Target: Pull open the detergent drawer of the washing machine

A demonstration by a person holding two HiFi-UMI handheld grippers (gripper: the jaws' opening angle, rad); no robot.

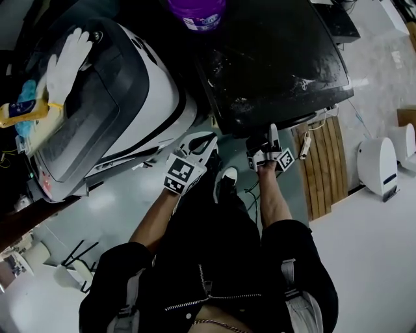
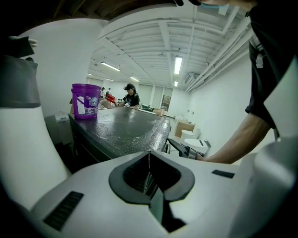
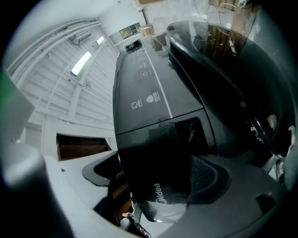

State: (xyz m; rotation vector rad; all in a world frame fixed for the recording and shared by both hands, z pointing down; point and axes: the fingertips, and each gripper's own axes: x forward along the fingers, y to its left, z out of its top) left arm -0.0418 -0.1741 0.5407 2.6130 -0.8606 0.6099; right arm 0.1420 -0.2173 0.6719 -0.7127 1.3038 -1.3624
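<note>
The dark front-loading washing machine (image 1: 273, 58) stands ahead of me, with its glossy top (image 2: 125, 128) also in the left gripper view. My right gripper (image 1: 270, 140) sits at its front edge, tilted upward. In the right gripper view its jaws (image 3: 158, 172) stand wide open. The dark drawer front (image 3: 160, 195) with its white brand lettering lies between them, and I cannot see the pads pressing on it. My left gripper (image 1: 207, 144) hangs lower left of the machine. Its jaws (image 2: 150, 172) are shut and hold nothing.
A purple bucket (image 1: 197, 12) stands on the dark machine's top. A white top-loading machine (image 1: 149, 97) is at the left with a white glove (image 1: 65, 65) on its lid. A wooden pallet (image 1: 322, 166) and a white appliance (image 1: 377, 166) lie to the right on the floor.
</note>
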